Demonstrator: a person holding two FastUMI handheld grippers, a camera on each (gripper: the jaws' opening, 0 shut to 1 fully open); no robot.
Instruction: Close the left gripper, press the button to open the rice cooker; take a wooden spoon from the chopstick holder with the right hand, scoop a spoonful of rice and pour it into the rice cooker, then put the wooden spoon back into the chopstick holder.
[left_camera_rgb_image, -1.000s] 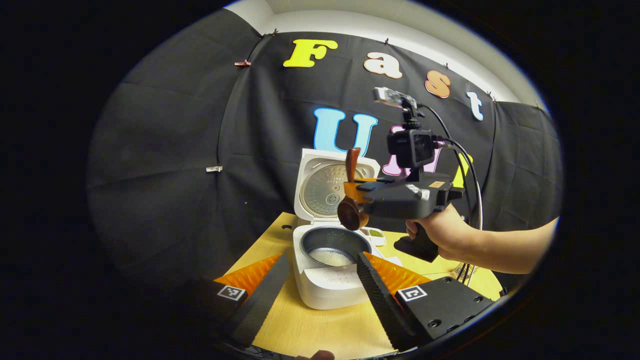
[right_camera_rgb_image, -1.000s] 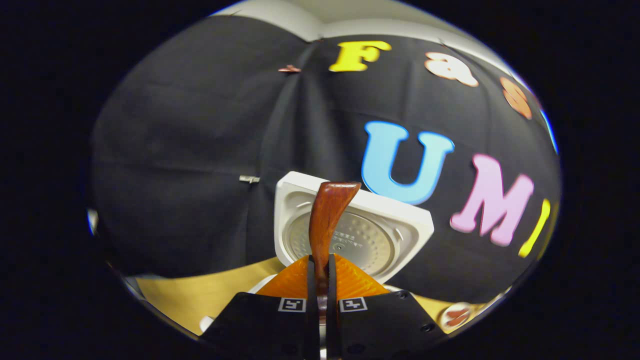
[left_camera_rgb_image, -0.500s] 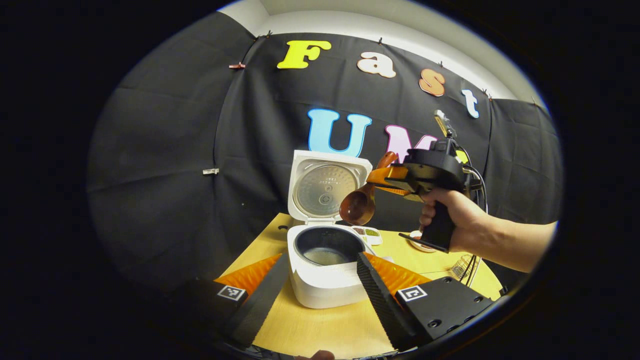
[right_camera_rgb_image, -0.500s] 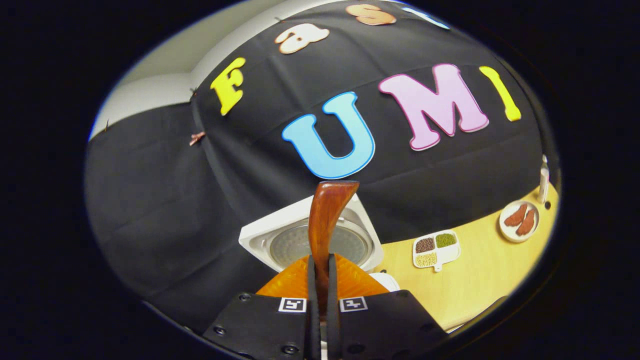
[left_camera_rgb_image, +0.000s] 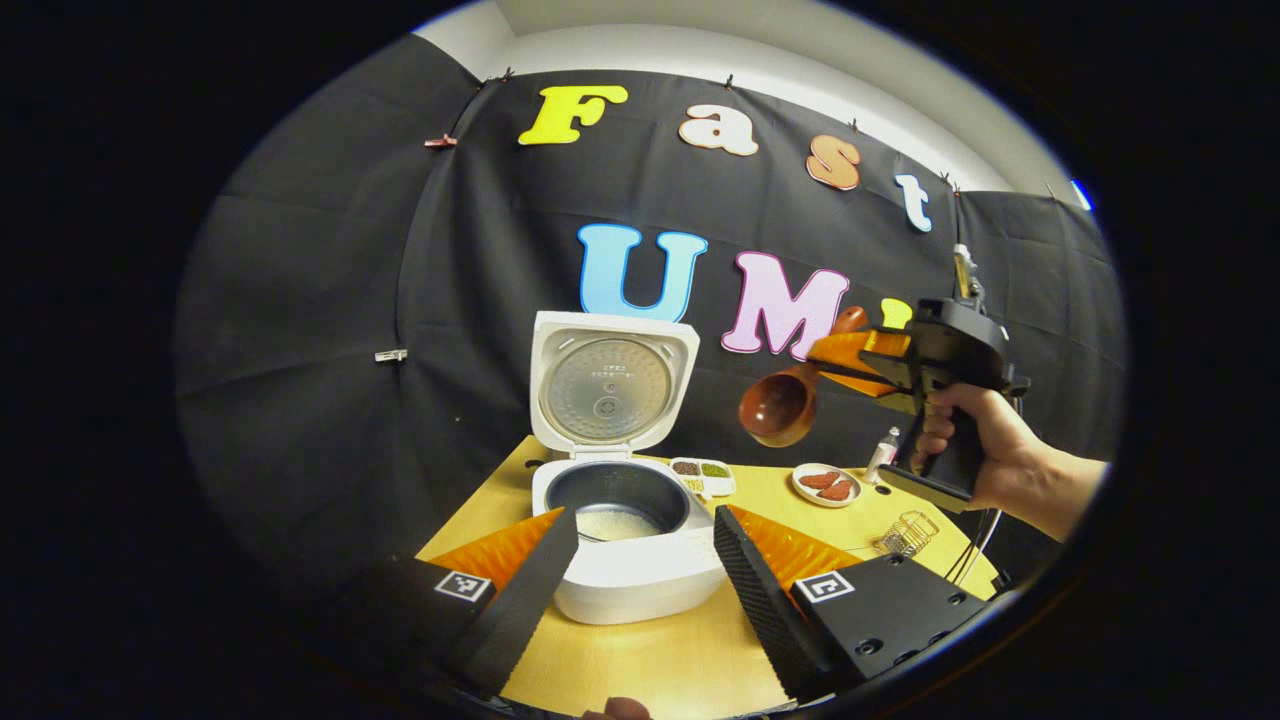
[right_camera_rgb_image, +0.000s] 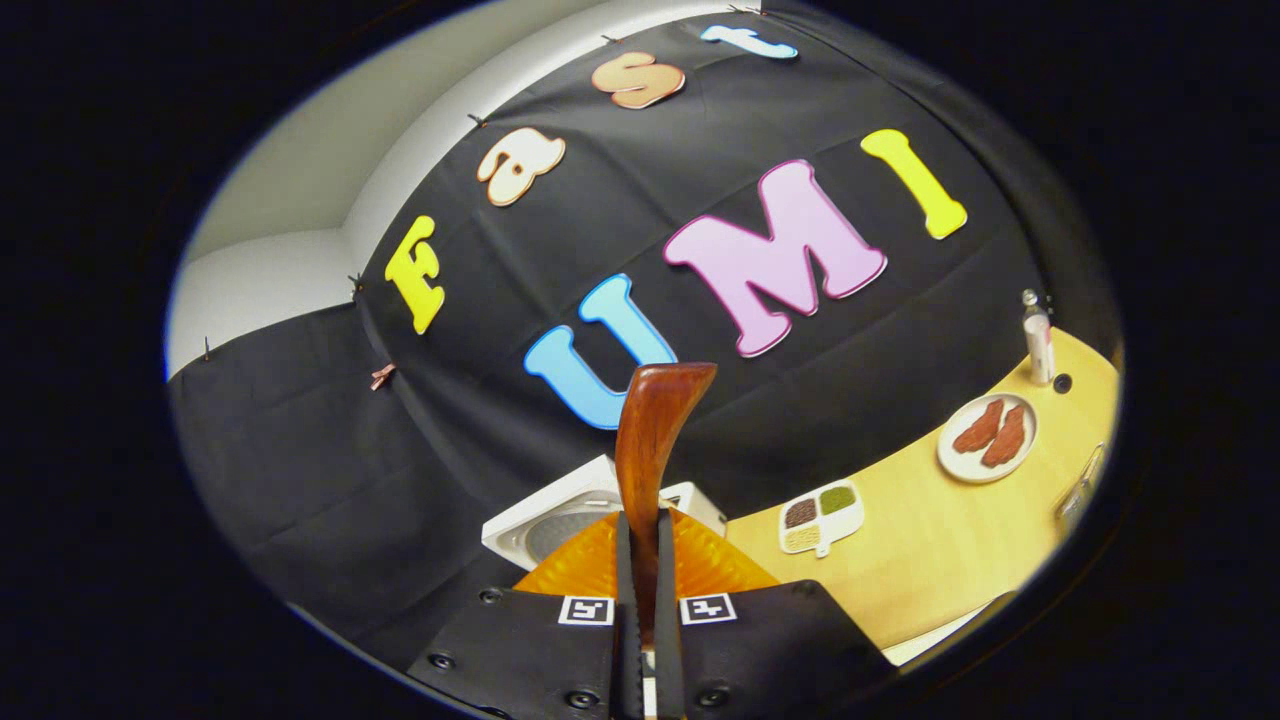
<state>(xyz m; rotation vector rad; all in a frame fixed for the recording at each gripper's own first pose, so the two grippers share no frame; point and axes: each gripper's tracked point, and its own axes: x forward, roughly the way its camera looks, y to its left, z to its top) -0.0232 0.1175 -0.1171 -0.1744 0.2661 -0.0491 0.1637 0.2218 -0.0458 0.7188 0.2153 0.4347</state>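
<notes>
Here, the right gripper (right_camera_rgb_image: 641, 600) clamps both fingers on the wooden spoon (left_camera_rgb_image: 785, 400), held aloft by a hand (left_camera_rgb_image: 985, 450) to the right of the open rice cooker (left_camera_rgb_image: 620, 500), its bowl tipped toward the cooker and apparently empty. White rice lies in the cooker's inner pot (left_camera_rgb_image: 617, 495). The left gripper (left_camera_rgb_image: 640, 570) hangs spread wide before the cooker, gripping nothing. The wire chopstick holder (left_camera_rgb_image: 908, 533) sits at the table's (left_camera_rgb_image: 650, 660) right edge
</notes>
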